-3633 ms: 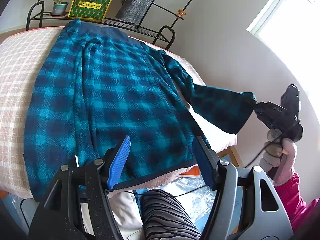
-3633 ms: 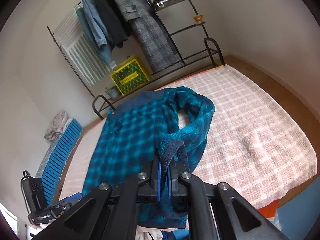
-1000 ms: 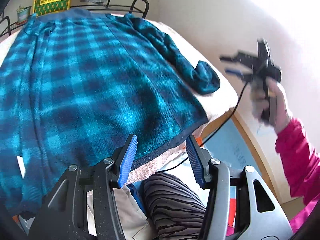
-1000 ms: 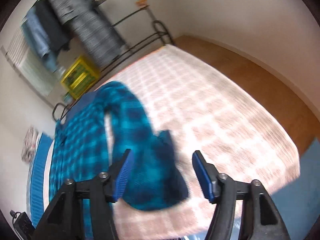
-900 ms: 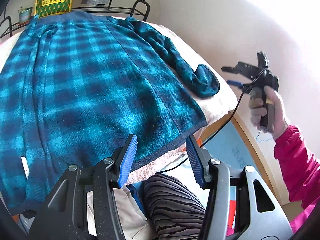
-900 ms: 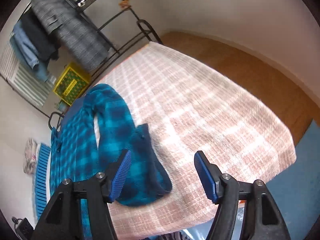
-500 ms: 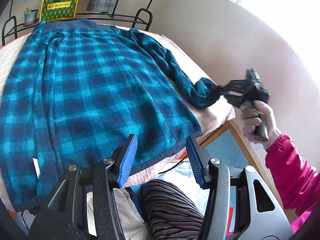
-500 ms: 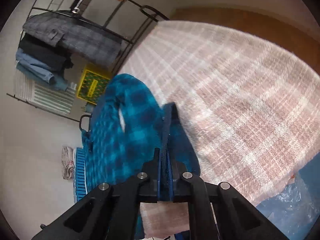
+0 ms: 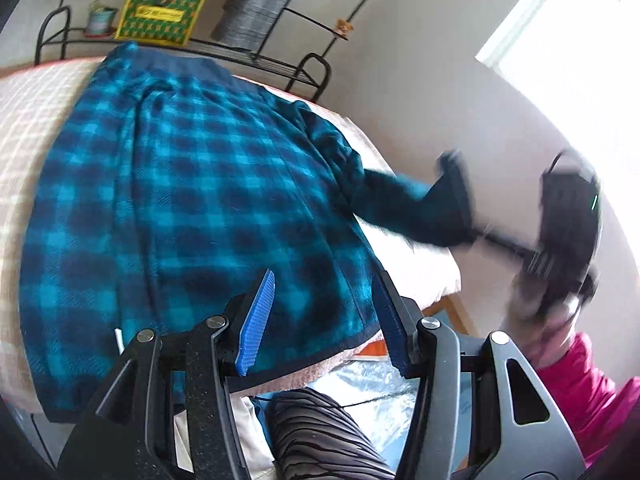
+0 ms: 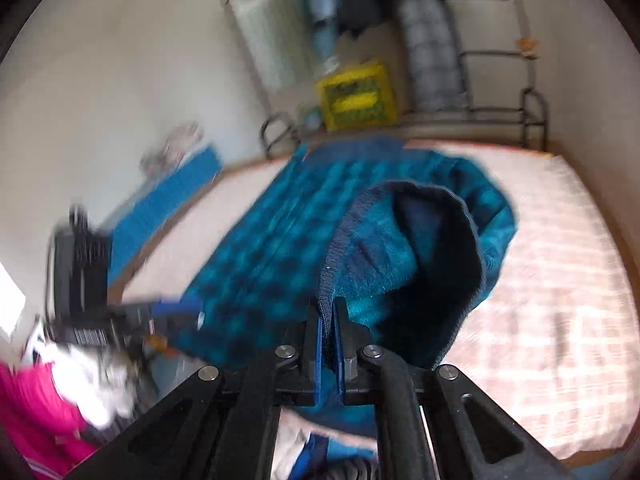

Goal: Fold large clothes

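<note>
Sleeve fold under way: the right gripper [image 10: 329, 312] has its jaws pinched tight on the cuff [image 10: 400, 248] of the blue plaid coat [image 9: 192, 200], and the sleeve [image 9: 384, 192] is lifted clear of the bed [image 10: 560, 280], stretched out toward three o'clock in the left wrist view. The coat's body lies spread flat across the bed's checked pink cover, collar end away at twelve o'clock near the metal rack [image 9: 280, 56] and the yellow-green box [image 9: 160, 12], hem [image 9: 340, 350] at six o'clock along the near edge. The left gripper [image 9: 320, 312] hangs just above that hem, jaws wide apart with nothing between them, blue pads [image 9: 256, 320] showing, pointed toward twelve. Over at three o'clock the right hand [image 9: 536, 300], in a pale glove with a pink sleeve behind it, holds its tool roughly level, fingers aimed back toward nine o'clock; it is badly blurred, so the exact wrist angle is hard to read. I judge the next move to be carrying that cuff across toward nine o'clock and laying the sleeve flat over the coat's back, with the free left gripper well placed to pin the hem or side seam so the body does not drag along. Only then does the lengthwise folding look possible.
</note>
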Tool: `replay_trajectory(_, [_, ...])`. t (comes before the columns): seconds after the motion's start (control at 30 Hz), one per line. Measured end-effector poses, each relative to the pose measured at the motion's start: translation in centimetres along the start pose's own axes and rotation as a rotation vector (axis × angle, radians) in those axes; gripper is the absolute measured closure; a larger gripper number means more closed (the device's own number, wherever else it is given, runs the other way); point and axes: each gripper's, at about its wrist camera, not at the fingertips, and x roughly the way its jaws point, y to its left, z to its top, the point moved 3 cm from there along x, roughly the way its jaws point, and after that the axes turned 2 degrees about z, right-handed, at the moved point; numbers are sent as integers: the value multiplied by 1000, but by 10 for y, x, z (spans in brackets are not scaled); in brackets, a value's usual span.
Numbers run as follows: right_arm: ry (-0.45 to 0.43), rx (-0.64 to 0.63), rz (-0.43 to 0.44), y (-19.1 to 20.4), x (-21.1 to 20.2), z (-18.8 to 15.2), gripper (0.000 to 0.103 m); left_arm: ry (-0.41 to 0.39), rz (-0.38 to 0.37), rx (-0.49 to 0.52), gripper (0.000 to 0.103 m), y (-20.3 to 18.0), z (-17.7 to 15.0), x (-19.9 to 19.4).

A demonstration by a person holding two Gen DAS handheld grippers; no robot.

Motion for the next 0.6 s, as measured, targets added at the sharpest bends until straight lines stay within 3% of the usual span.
replay_trajectory(0.1, [122, -25, 38, 17, 36, -28, 90, 11, -14, -11, 51, 2, 3, 0])
replay_trajectory(0.17, [159, -5, 84, 19, 40, -43, 76, 28, -30, 7, 51, -5, 8, 6])
replay_trajectory(0.33, [111, 38, 141, 9, 10, -47, 71, 71, -62, 98, 43, -36, 20, 36])
replay_trajectory(0.47, [44, 162, 94, -46, -21, -38, 64, 116, -92, 149, 42, -63, 25, 64])
replay_trajectory(0.6, [-14, 343, 41, -121, -27, -22, 59, 150, -54, 295, 40, -95, 18, 85])
